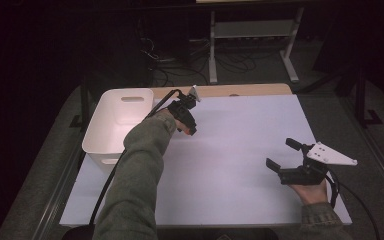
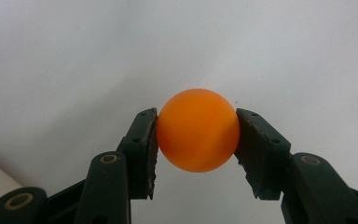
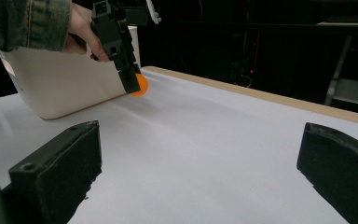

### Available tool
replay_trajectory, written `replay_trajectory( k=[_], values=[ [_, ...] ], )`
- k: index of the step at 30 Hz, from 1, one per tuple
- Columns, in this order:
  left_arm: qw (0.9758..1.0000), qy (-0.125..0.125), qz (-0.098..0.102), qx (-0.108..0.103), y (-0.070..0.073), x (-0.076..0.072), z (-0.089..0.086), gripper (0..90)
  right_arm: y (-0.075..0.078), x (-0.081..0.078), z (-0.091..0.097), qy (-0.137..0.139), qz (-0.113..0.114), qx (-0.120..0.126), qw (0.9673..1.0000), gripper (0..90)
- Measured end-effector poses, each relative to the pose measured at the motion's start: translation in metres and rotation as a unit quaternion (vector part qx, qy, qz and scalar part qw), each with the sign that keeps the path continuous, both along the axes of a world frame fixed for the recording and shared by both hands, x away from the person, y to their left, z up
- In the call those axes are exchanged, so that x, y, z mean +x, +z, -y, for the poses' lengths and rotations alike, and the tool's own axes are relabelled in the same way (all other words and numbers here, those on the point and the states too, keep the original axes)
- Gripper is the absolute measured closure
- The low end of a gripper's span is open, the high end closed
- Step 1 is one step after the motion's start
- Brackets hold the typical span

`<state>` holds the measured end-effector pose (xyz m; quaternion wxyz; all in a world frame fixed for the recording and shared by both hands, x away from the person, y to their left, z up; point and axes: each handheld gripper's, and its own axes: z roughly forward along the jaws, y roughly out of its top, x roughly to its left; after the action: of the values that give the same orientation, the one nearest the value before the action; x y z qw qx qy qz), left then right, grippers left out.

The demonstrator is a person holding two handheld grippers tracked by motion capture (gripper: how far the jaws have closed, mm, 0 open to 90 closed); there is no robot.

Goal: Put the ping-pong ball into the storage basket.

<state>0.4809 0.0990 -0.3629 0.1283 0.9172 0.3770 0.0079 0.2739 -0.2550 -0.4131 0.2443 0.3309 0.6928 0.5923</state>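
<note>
With the orange ball (image 2: 198, 129) pinched in the left gripper (image 1: 190, 128) beside the white bin (image 1: 111, 125), pickup done, drop-off pending; right gripper (image 1: 281, 156) idle, jaws spread.

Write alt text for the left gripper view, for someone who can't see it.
An orange ball is clamped between the two black jaws of the left gripper, one pad pressing on each side of it. Behind it lies a plain white table surface.
</note>
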Motion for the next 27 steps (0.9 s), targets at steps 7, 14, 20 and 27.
replay_trajectory(
  k=[7, 14, 20, 27],
  values=[
    [0.9999, 0.0, 0.008, -0.006, 0.012, -0.004, -0.006, 51.0, 0.0, 0.0, 0.0, 0.0, 0.0, 0.0, 1.0, 0.0],
    [0.9997, -0.002, 0.015, -0.02, 0.024, -0.009, -0.01, 51.0, 0.0, 0.0, -0.001, 0.0, 0.001, 0.0, 1.0, 0.0],
    [0.9994, -0.003, 0.021, -0.027, 0.033, -0.013, -0.013, 51.0, 0.0, 0.0, -0.001, 0.0, 0.001, -0.001, 1.0, 0.0],
    [0.999, -0.007, 0.028, -0.034, 0.044, -0.019, -0.017, 51.0, 0.0, 0.0, -0.001, 0.0, 0.0, -0.001, 1.0, 0.0]
  ],
)
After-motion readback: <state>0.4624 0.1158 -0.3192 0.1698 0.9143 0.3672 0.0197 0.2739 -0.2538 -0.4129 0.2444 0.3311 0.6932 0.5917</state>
